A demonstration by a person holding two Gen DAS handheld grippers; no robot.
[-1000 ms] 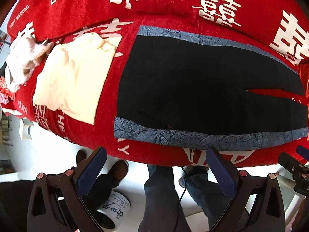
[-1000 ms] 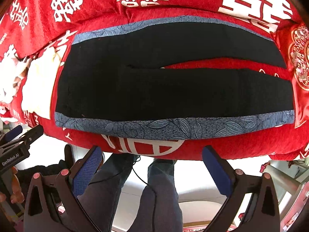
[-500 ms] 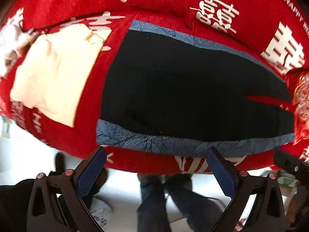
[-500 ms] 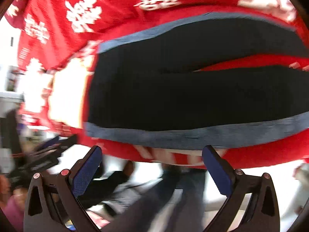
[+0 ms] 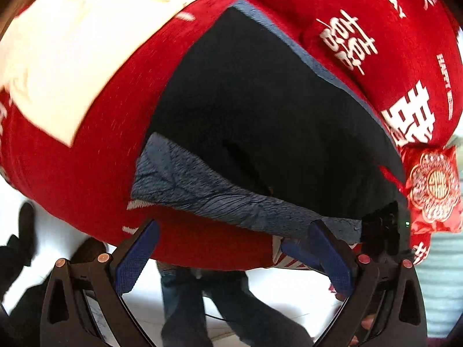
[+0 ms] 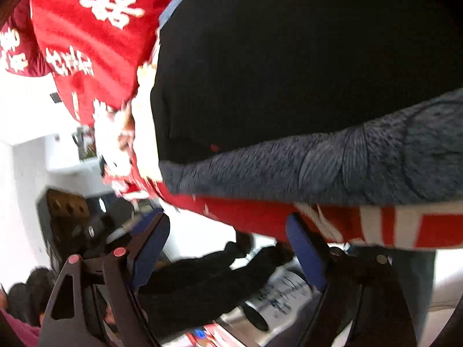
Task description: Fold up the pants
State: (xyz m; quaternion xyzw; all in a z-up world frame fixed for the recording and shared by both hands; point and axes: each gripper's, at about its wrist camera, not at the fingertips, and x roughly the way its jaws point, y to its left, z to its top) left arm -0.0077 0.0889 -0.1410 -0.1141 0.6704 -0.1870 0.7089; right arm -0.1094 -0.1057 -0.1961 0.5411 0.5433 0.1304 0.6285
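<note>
Black pants [image 5: 260,110] with a blue-grey patterned side stripe [image 5: 220,196] lie flat on a red blanket [image 5: 95,156]. My left gripper [image 5: 231,254] is open, just below the near stripe edge at the blanket's front, close to the waist corner. My right gripper [image 6: 228,240] is open, close under the same stripe [image 6: 318,167] at the front edge; the black pants [image 6: 289,66] fill its view. The right gripper [image 5: 379,231] shows at the right in the left wrist view. Neither holds cloth.
A folded cream garment [image 5: 75,46] lies on the blanket left of the pants. A red embroidered pouch [image 5: 434,190] sits at the right end. A person's jeans legs [image 5: 202,309] and a white cup [image 6: 277,297] are on the floor below.
Both grippers have moved in close to the front edge of the pants. The right one swung left toward the waist end. The jaws stayed open.
</note>
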